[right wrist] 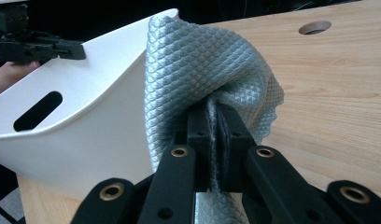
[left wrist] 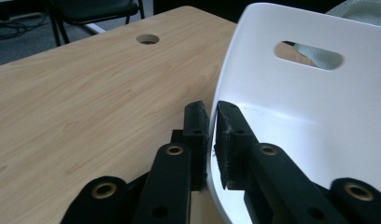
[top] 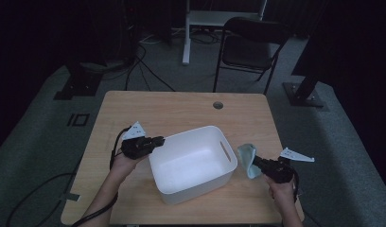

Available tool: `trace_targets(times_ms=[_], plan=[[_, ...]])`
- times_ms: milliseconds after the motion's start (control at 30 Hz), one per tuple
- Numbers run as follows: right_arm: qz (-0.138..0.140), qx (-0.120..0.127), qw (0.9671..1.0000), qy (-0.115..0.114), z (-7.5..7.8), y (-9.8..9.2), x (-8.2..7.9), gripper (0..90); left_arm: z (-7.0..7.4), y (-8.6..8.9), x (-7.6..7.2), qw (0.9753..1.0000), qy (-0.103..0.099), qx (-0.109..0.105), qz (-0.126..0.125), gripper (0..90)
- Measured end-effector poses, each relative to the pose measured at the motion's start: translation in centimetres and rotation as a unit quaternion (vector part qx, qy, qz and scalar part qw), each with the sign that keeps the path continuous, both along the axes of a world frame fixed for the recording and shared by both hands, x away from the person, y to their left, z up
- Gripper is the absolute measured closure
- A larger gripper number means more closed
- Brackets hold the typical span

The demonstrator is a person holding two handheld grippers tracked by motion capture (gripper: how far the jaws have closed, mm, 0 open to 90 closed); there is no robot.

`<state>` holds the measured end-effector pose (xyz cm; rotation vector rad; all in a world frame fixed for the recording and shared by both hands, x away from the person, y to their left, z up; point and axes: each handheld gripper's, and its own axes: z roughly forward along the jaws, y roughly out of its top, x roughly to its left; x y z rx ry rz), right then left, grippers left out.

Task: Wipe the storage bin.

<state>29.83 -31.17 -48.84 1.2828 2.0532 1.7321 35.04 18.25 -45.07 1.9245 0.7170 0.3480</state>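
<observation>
A white plastic tub (top: 193, 163) sits in the middle of the wooden table (top: 134, 109), slightly turned. My left gripper (top: 158, 140) is shut on the tub's left rim (left wrist: 221, 88), one jaw outside the wall and one inside. My right gripper (top: 255, 161) is shut on a pale blue-grey textured cloth (top: 248, 158), held bunched just right of the tub. In the right gripper view the cloth (right wrist: 202, 70) bulges above the jaws beside the tub's wall (right wrist: 86, 107). The cloth shows through the tub's handle slot (left wrist: 310, 55) in the left gripper view.
A round cable hole (top: 218, 105) lies at the table's far side. A dark folding chair (top: 250, 45) and a white stand leg (top: 186, 33) are beyond the table. Cables trail on the floor at left.
</observation>
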Motion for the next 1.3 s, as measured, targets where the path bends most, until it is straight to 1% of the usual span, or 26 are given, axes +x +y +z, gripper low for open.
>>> trace_targets(times_ms=[100, 200, 267, 300, 367, 400, 433, 467, 500, 567, 667, 700, 767, 900, 967, 1067, 1133, 1200, 1233, 1300], plan=[[-0.001, 0.001, 1.0, 0.0, 0.1, 0.0, -0.1, 85.3, -0.1, 0.0, -0.6, 1.0, 0.0, -0.002, 0.006, 87.5], [-0.001, 0.002, 1.0, -0.001, 0.1, -0.1, -0.1, 85.2, -0.1, 0.0, -1.1, 0.9997, -0.003, -0.002, 0.025, 87.6], [-0.002, 0.004, 1.0, -0.002, 0.1, -0.2, -0.1, 85.3, -0.2, 0.0, -1.2, 0.9994, 0.002, -0.01, 0.032, 87.3], [-0.002, 0.005, 1.0, -0.003, 0.1, -0.2, -0.1, 85.3, -0.2, 0.0, -1.1, 0.9994, 0.002, -0.011, 0.031, 87.1], [-0.003, 0.004, 1.0, -0.002, 0.1, -0.2, 0.0, 85.3, -0.2, 0.1, -1.0, 0.9994, 0.008, -0.019, 0.029, 86.6], [-0.002, 0.004, 1.0, -0.002, 0.1, -0.2, 0.0, 85.3, -0.2, 0.0, -0.9, 0.9993, 0.006, -0.014, 0.035, 82.1], [-0.002, 0.004, 1.0, -0.002, 0.1, -0.2, 0.0, 85.3, -0.3, 0.0, -0.8, 0.9992, 0.009, -0.015, 0.035, 79.9], [-0.002, 0.004, 1.0, -0.001, 0.1, -0.1, 0.0, 85.3, -0.3, 0.0, -0.6, 0.9993, 0.015, -0.02, 0.029, 79.7], [-0.001, 0.004, 1.0, -0.001, 0.1, -0.1, 0.0, 85.2, -0.4, -0.1, -0.6, 0.9994, 0.012, -0.018, 0.028, 79.7], [-0.002, 0.004, 1.0, -0.001, 0.1, -0.2, -0.1, 85.2, -0.4, -0.2, -0.6, 0.9996, 0.016, -0.014, 0.021, 79.8], [-0.003, 0.005, 1.0, -0.001, 0.1, -0.3, -0.1, 85.2, -0.6, -0.3, -0.6, 0.9995, 0.014, -0.017, 0.024, 79.8], [-0.003, 0.005, 1.0, -0.001, 0.1, -0.3, -0.1, 85.2, -0.6, -0.3, -0.8, 0.9993, 0.005, -0.015, 0.035, 80.2], [-0.002, 0.004, 1.0, -0.001, 0.1, -0.3, -0.1, 85.2, -0.7, -0.2, -0.8, 0.9993, 0.006, -0.018, 0.031, 86.1], [-0.002, 0.004, 1.0, -0.001, 0.1, -0.2, -0.1, 85.2, -0.6, -0.4, -1.2, 0.9989, 0.002, -0.011, 0.046, 86.8], [-0.001, 0.005, 1.0, -0.001, 0.1, -0.2, -0.1, 85.2, -0.6, -0.4, -1.3, 0.9986, 0.003, -0.011, 0.051, 87.0], [-0.002, 0.005, 1.0, -0.001, 0.1, -0.3, -0.1, 85.2, -0.5, -0.5, -1.6, 0.9976, 0.002, -0.007, 0.069, 87.5], [-0.003, 0.006, 1.0, -0.002, 0.1, -0.3, -0.1, 85.2, -0.4, -0.6, -1.9, 0.9964, 0.001, 0.0, 0.085, 87.7], [-0.002, 0.008, 1.0, -0.002, 0.1, -0.4, -0.1, 85.2, -0.4, -0.7, -2.1, 0.9956, 0.0, 0.001, 0.094, 87.6], [-0.002, 0.009, 1.0, -0.001, 0.1, -0.4, -0.1, 85.2, -0.5, -0.7, -2.2, 0.9956, -0.001, 0.0, 0.094, 87.5], [-0.002, 0.009, 1.0, -0.001, 0.1, -0.3, -0.1, 85.2, -0.5, -0.5, -2.3, 0.9954, 0.001, -0.007, 0.096, 87.3]])
